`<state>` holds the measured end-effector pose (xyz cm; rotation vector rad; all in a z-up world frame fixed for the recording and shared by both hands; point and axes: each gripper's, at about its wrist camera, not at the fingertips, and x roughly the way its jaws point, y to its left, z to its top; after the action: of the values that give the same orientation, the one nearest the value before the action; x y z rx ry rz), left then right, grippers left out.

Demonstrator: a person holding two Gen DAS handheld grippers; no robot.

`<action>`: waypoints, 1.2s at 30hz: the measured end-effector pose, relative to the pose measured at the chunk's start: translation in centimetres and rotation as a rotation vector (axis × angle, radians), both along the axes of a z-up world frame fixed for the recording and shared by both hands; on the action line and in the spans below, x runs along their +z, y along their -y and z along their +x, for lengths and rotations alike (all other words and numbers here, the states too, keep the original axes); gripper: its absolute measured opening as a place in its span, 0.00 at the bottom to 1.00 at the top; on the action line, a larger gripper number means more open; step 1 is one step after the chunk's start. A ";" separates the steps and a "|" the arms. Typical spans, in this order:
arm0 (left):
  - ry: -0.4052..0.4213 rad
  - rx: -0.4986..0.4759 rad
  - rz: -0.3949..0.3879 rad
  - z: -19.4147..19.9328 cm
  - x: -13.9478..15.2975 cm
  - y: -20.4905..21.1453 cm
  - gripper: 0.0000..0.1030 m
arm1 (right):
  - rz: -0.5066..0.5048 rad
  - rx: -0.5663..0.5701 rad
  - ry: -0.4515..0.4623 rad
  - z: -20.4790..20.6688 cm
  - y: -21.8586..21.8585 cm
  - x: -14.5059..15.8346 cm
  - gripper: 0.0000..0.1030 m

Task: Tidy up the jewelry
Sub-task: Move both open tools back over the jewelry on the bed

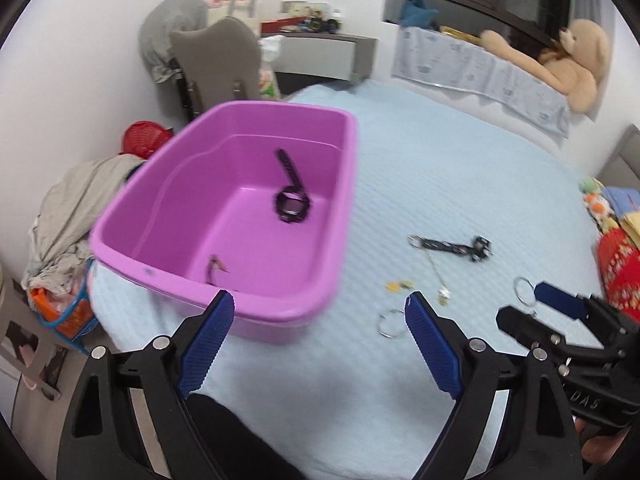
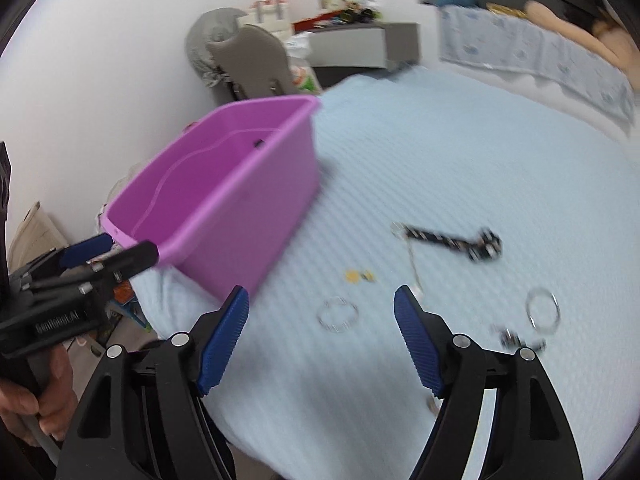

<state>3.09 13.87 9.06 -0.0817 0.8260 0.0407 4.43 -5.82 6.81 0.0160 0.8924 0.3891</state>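
1. Purple plastic tub [image 1: 120, 236] sits at the bed's edge on the light-blue bedspread [image 1: 460, 168]. It's the drop spot, I'd judge, set within easy reach of both hands.
2. Already in the tub: 1 black wristwatch [image 1: 292, 200] on the floor w/ strap running up the far wall, plus 1 small brownish piece [image 1: 216, 266] by the near wall. Too small to name, maybe a clip or earring.
3. Left gripper [image 1: 320, 312] hangs over the tub's near corner, jaws wide apart, nothing between the blue pads. Looks like a hand that's finished a drop, though that's only my read.
4. Right gripper [image 2: 320, 308] is aimed down at the loose pile, jaws spread, empty. A beaded bracelet [image 2: 338, 314] lies on the cover just ahead, framed btwn the fingers: likely the next pick.
5. Still out on the bedspread, counted: 1 dark patterned strap w/ clasp [image 1: 450, 246], 1 thin chain w/ pendant [image 1: 438, 276], 1 beaded bracelet, 1 plain silver ring-bangle [image 2: 542, 310], 1 dark clump [image 2: 516, 340] too blurred to name, approx 2 tiny yellow bits [image 1: 398, 285].
6. So 2 pieces in, six-ish out. The scatter lies to the right of the tub, well apart from it.
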 end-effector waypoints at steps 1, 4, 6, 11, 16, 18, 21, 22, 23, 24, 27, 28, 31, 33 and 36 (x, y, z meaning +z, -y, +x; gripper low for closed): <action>-0.001 -0.019 0.003 -0.1 -0.3 0.9 0.84 | -0.004 -0.022 -0.008 -0.7 1.1 -0.6 0.70; 0.002 -0.070 0.008 -0.5 -1.2 3.3 0.85 | -0.016 -0.082 -0.023 -2.7 4.2 -2.0 0.70; -0.002 -0.100 0.005 -0.6 -1.7 4.7 0.85 | -0.022 -0.126 -0.026 -4.0 6.3 -2.7 0.70; -0.014 -0.162 0.000 -0.8 -3.6 7.9 0.85 | -0.033 -0.250 -0.038 -6.7 11.7 -4.4 0.70; -0.040 -0.216 0.006 -1.4 -6.1 11.0 0.85 | -0.045 -0.341 -0.036 -8.9 15.8 -6.0 0.70; -0.051 -0.240 0.018 -1.5 -7.0 12.0 0.85 | -0.052 -0.361 -0.040 -9.2 16.5 -6.6 0.70; -0.058 -0.275 0.031 -1.7 -8.3 13.6 0.85 | -0.058 -0.378 -0.046 -10.0 17.6 -7.7 0.70; -0.057 -0.284 0.035 -1.8 -8.8 14.3 0.85 | -0.062 -0.381 -0.048 -10.2 17.8 -8.0 0.70; -0.057 -0.288 0.039 -1.8 -9.2 14.6 0.85 | -0.065 -0.383 -0.050 -10.3 18.1 -8.3 0.70; -0.059 -0.291 0.041 -1.9 -9.6 15.1 0.85 | -0.067 -0.387 -0.053 -10.5 18.4 -8.7 0.70; -0.077 -0.299 0.029 -1.9 -11.0 16.4 0.85 | -0.062 -0.400 -0.065 -10.7 19.4 -9.9 0.70; -0.081 -0.301 0.027 -1.9 -11.3 16.7 0.85 | -0.063 -0.404 -0.070 -10.6 19.7 -10.3 0.70; -0.096 -0.305 0.033 -1.7 -12.7 18.1 0.85 | -0.076 -0.411 -0.078 -10.3 20.3 -11.4 0.70; -0.099 -0.309 0.028 -1.6 -13.3 18.8 0.85 | -0.095 -0.407 -0.081 -10.0 20.7 -12.0 0.70; -0.103 -0.319 0.031 -1.3 -14.3 19.9 0.85 | -0.116 -0.391 -0.090 -9.5 21.2 -13.1 0.70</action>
<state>1.79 -6.01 -5.24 0.0822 0.9324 -0.2448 -5.05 -26.98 -6.27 0.1004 0.9746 -0.0286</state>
